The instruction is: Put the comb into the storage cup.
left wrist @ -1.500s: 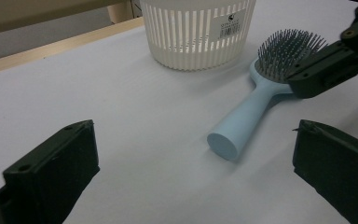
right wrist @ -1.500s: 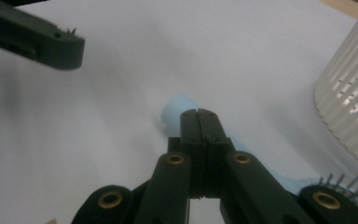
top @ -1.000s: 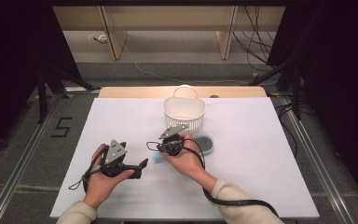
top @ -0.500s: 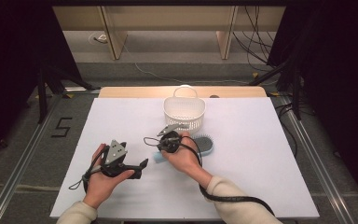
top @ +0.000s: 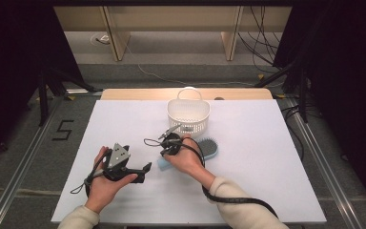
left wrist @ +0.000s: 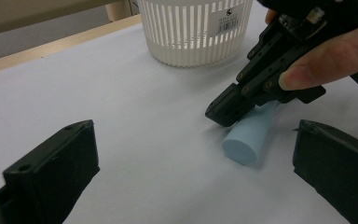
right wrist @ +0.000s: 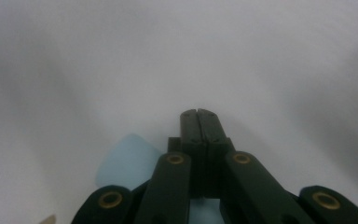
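While the person's left hand (top: 106, 183) rests low on the white table (top: 267, 181), the left gripper (top: 136, 172) it holds lies near the table's front left with its jaws spread wide and nothing between them; in the left gripper view the two black jaws frame bare table. Just right of it, near the middle, lies the hairbrush (top: 208, 149), its pale blue handle (left wrist: 254, 135) pointing toward the left gripper and its dark bristle head toward the right. The right gripper (top: 164, 151) sits over that handle, jaws pressed fully together, their tips (right wrist: 199, 116) meeting on top of the handle rather than around it. Behind the brush, toward the far edge, stands the white slotted basket (top: 188, 119), upright
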`<state>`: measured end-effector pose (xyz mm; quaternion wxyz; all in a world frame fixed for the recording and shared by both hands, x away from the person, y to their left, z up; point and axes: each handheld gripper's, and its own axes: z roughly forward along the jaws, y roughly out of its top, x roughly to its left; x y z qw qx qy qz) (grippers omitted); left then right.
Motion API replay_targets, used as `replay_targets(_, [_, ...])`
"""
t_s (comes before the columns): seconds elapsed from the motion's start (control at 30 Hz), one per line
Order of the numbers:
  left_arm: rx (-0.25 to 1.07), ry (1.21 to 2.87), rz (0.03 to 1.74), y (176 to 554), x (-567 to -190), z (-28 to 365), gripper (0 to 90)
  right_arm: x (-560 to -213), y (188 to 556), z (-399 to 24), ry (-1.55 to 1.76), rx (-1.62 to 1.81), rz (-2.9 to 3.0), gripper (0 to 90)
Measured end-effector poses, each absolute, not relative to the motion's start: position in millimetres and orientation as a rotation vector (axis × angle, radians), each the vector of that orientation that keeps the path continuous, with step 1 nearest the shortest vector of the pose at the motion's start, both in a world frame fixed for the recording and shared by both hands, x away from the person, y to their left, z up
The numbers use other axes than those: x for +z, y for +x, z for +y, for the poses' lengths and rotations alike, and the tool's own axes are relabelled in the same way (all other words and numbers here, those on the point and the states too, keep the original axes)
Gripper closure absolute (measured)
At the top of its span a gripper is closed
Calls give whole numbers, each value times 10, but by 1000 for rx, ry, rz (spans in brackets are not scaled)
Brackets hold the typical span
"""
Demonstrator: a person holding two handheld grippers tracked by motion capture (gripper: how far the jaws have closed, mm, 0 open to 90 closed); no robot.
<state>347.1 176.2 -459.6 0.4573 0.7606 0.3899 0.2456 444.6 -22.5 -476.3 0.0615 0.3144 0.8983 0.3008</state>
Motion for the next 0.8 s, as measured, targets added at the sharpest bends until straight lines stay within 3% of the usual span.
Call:
replay_targets(0.37, [607,1879,956,3469,-4598,1763,0,-4744,4306,-291,911,837,2794,900])
replay_targets(0.8, [611,1887,960,3469,-4607,1769,0,-4676,3976,-692,881,761,2887,900])
